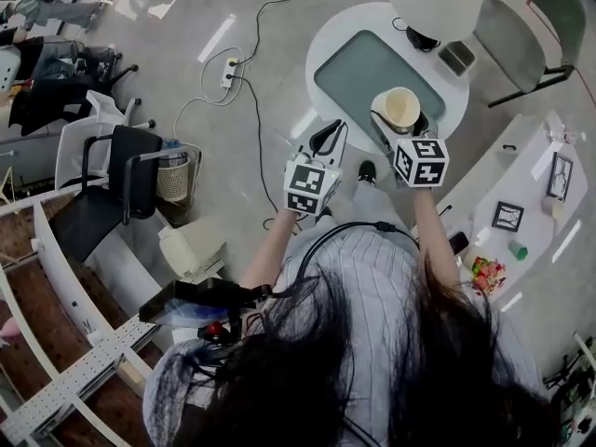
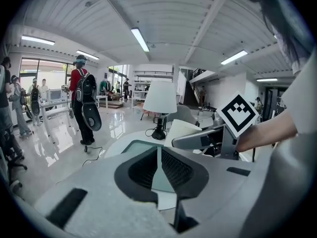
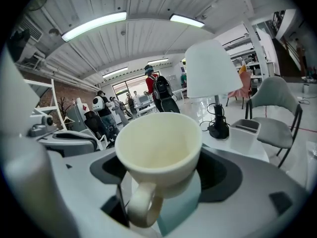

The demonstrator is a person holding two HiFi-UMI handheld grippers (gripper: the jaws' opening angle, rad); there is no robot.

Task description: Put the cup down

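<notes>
Where right gripper (image 3: 161, 181) clamps, glossy rounded cup (image 3: 159, 150)

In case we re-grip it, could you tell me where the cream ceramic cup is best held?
Probably grip the cream ceramic cup across its round wall, coming from the handle side, as the right gripper does: it is upright and its handle points back between the jaws.

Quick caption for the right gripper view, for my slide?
Right claw shut on an empty cream cup, handle toward the camera, held over the round table with a white lamp.
</notes>
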